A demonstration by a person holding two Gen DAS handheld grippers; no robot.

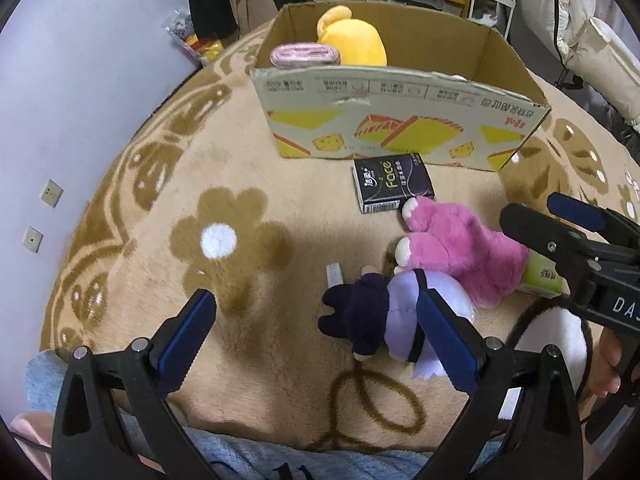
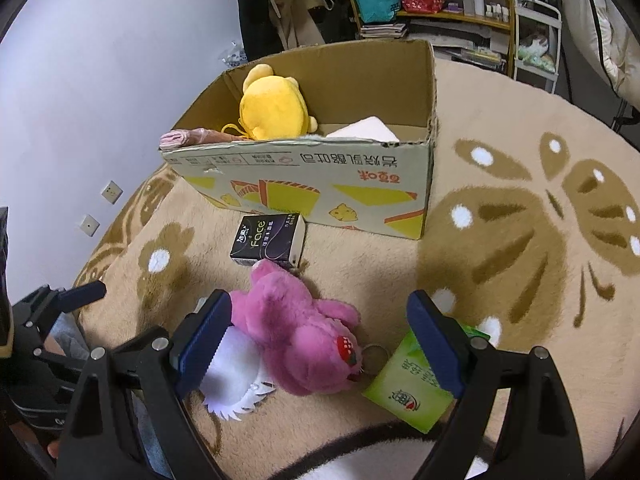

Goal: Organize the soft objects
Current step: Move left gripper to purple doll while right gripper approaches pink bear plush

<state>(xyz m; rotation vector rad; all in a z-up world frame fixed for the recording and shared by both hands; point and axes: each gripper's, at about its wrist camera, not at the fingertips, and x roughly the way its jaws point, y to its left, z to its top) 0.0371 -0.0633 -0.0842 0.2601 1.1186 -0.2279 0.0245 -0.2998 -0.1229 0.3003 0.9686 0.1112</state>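
Note:
A cardboard box [image 1: 400,128] [image 2: 320,184] stands on the bed and holds a yellow plush [image 1: 352,40] [image 2: 274,108], a pink roll [image 1: 304,55] [image 2: 192,137] and a white item [image 2: 366,130]. In front lie a black tissue pack [image 1: 392,182] [image 2: 268,240], a pink plush [image 1: 460,252] [image 2: 300,340], a purple and dark doll [image 1: 384,316] and a green tissue pack [image 2: 412,388] [image 1: 542,278]. My left gripper [image 1: 320,336] is open, low, its right finger by the doll. My right gripper [image 2: 320,344] [image 1: 560,224] is open, straddling the pink plush.
A beige flower-patterned blanket [image 1: 224,240] [image 2: 520,220] covers the bed. A white and black furry item [image 1: 556,344] [image 2: 360,460] lies at the near edge. A wall [image 1: 80,80] is on the left; shelves [image 2: 440,0] and a rack stand behind.

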